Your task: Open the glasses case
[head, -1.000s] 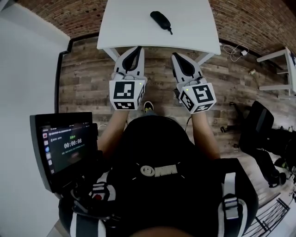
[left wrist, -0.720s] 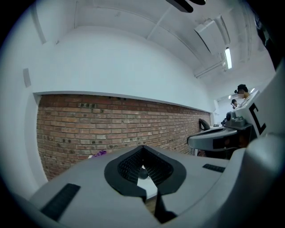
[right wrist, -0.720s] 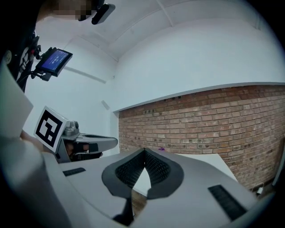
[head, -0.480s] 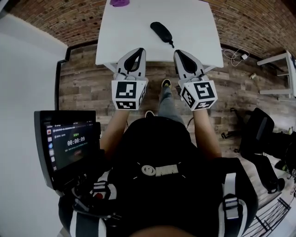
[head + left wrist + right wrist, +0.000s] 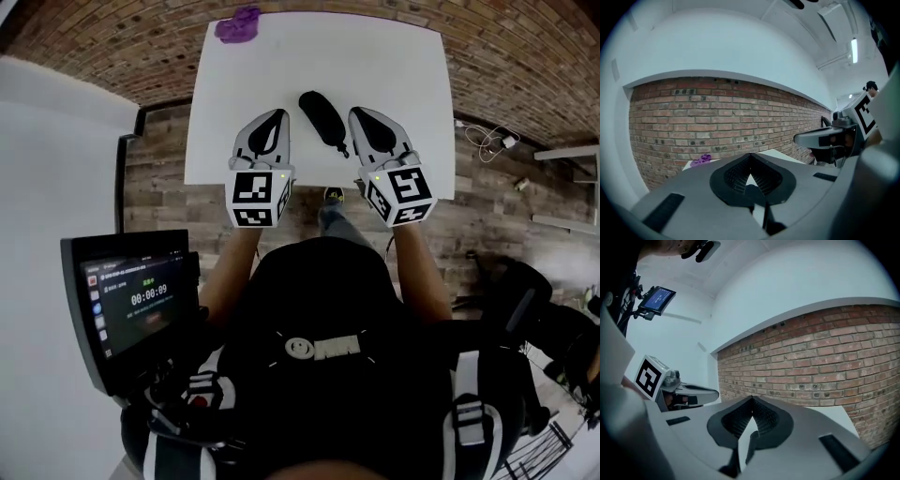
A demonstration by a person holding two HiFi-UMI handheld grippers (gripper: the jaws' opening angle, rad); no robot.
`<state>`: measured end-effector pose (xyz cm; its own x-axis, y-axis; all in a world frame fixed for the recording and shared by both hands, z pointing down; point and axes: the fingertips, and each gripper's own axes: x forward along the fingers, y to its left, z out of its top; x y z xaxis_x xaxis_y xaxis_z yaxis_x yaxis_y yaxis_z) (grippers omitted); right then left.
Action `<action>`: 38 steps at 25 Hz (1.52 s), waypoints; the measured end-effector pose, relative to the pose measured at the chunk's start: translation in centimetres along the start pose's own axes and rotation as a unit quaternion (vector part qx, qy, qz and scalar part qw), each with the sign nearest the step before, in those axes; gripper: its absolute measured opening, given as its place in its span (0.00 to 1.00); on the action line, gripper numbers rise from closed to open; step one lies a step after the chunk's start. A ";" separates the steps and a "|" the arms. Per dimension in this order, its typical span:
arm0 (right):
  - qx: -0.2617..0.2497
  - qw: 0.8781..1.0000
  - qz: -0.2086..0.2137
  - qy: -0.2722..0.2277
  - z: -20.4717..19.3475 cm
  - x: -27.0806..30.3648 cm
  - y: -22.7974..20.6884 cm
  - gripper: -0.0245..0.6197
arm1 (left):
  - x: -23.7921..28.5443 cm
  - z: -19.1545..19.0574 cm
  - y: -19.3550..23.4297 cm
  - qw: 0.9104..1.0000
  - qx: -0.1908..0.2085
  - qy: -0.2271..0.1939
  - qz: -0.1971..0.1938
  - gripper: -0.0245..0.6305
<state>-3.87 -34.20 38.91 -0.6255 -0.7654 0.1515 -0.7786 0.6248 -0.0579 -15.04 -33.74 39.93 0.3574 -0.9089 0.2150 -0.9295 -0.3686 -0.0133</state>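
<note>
My left gripper (image 5: 273,116), right gripper (image 5: 362,114): both jaws together, empty, over near edge of white table (image 5: 403,56). Black glasses case (image 5: 322,120) lies closed between them. Flanking it, likely so one steadies, other lifts lid.

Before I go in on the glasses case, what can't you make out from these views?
- Glasses case: seam and hinge too small and dark in the head view; absent from both gripper views, where the left gripper and right gripper bodies block the table.
- Purple thing: too small to identify, head view and left gripper view.
</note>
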 end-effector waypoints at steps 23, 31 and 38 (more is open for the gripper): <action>0.050 0.991 0.098 0.082 -3.7 12.1 -15.0 0.03 | 18.1 -19.7 -2.6 0.872 -0.335 0.350 -0.078 0.62; 0.046 0.994 0.060 0.081 -3.8 10.8 -16.4 0.03 | 21.6 -19.3 -6.0 0.859 -0.291 0.394 -0.147 0.63; 0.049 0.994 0.041 0.083 -4.0 10.1 -16.8 0.03 | 20.5 -18.8 -6.5 0.850 -0.255 0.424 -0.180 0.63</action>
<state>3.07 -51.82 45.36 -0.6766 -0.6710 0.3031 -0.7313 0.6602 -0.1710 -3.38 -46.32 62.83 0.6336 -0.2085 0.7450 -0.7699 -0.2650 0.5806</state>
